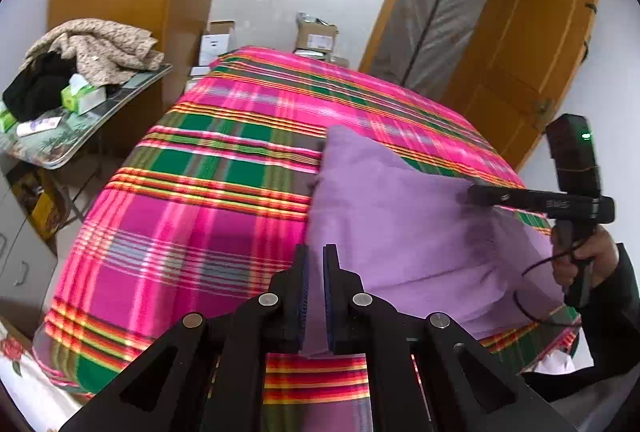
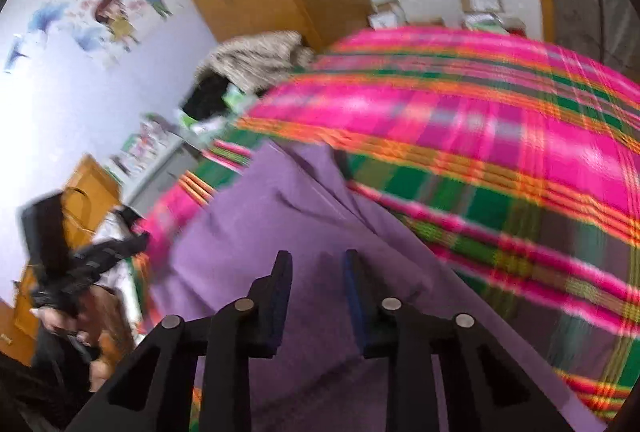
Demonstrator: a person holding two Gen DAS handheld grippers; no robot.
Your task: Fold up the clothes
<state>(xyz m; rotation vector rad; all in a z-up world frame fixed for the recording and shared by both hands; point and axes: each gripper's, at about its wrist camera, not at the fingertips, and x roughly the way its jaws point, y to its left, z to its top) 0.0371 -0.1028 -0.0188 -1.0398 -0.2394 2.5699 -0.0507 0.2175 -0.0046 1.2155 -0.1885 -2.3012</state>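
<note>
Purple garment (image 1: 400,216) pinched in left gripper (image 1: 316,268) jaws, beneath right gripper (image 2: 318,268).

White-walled room: bed under a pink-green plaid blanket (image 1: 208,168), side table (image 1: 100,124) at left heaped with a beige knit (image 1: 100,44), dark cloth and tissue box (image 1: 82,96), cardboard boxes (image 1: 316,36) beyond, open wooden door (image 1: 532,72) at right, cartoon wall stickers (image 2: 116,12), even daylight.

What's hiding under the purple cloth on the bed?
The purple cloth lies on the pink and green striped blanket, which shows all around it. Whether anything else sits beneath the cloth cannot be seen, because it is covered.
</note>
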